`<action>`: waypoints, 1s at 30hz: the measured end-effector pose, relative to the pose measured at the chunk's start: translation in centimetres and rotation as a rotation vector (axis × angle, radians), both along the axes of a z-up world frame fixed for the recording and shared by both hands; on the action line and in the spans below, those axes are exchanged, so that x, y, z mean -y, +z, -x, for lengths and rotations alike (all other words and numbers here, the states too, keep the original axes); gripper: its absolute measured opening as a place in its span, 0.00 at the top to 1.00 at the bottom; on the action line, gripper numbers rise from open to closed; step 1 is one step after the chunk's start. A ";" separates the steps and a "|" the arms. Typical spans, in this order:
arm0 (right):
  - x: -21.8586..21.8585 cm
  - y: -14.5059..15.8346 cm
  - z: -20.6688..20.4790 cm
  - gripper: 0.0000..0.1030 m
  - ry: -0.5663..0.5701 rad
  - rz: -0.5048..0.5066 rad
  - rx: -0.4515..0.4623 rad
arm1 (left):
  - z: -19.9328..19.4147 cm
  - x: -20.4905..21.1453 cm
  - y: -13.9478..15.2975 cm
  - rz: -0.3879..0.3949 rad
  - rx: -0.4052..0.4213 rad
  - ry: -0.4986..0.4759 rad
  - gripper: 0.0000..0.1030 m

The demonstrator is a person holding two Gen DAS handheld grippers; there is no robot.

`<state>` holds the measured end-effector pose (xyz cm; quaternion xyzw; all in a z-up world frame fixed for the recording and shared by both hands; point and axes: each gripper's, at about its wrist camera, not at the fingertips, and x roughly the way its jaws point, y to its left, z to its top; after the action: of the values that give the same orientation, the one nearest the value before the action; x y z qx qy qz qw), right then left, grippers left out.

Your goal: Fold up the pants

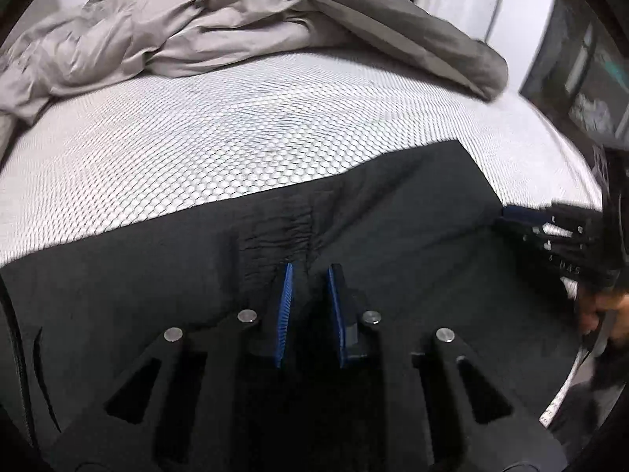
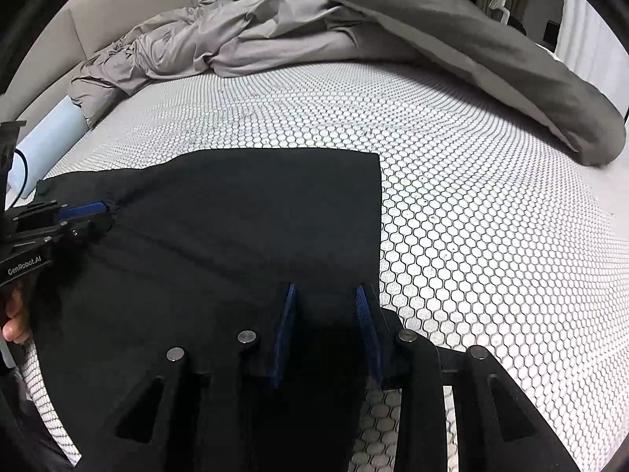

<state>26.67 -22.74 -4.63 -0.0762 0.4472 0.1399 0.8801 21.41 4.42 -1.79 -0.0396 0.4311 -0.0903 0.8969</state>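
Note:
Black pants (image 1: 196, 267) lie spread flat on the honeycomb-patterned mattress (image 1: 236, 137); they also show in the right wrist view (image 2: 236, 228). My left gripper (image 1: 310, 269) sits low over the pants near a gathered elastic part (image 1: 283, 228), jaws a little apart with black cloth between the blue pads. It also shows in the right wrist view (image 2: 106, 212). My right gripper (image 2: 326, 289) is open over the pants' right edge, cloth between its pads. In the left wrist view it shows at the right (image 1: 511, 212).
A crumpled grey duvet (image 2: 275, 27) lies across the far side of the mattress (image 2: 491, 216). A beige headboard (image 2: 98, 19) and a white roll (image 2: 55, 133) are at the left. A dark shelf (image 1: 582, 63) stands to the right.

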 end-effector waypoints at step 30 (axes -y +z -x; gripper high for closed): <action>-0.8 2.5 -3.8 0.61 -0.133 -0.018 0.114 | -0.6 0.8 2.5 0.036 0.072 -0.009 0.95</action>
<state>30.47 -21.96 -2.17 -0.0464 0.3991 0.0806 0.9122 22.00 3.62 0.67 -0.0505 0.3971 -0.1032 0.9106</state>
